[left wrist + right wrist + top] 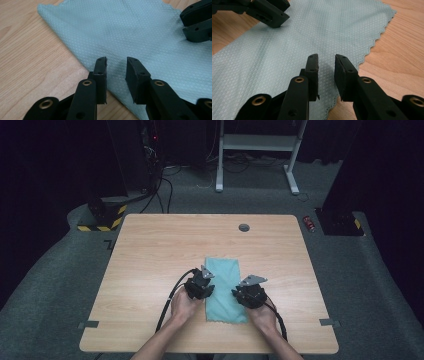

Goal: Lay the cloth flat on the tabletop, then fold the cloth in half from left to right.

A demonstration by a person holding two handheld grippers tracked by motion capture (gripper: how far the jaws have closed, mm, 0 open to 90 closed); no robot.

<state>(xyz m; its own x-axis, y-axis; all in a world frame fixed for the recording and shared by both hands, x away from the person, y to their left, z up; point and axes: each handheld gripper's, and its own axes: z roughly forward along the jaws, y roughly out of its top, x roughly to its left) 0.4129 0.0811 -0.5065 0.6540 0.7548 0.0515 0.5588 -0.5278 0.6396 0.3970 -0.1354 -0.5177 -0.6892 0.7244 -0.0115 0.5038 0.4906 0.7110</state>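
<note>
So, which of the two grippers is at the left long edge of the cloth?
The left gripper, at the cloth's left long edge; the right gripper is at the opposite edge.

A cloth (225, 290) is laid flat on the surface (150, 250), near its front edge and about midway across. The left claw (200, 287) is placed at the cloth's left edge, the right claw (250, 295) at its right edge, with the cloth between them. A round hole (244, 227) is set in the surface behind the cloth, near the far edge.
</note>
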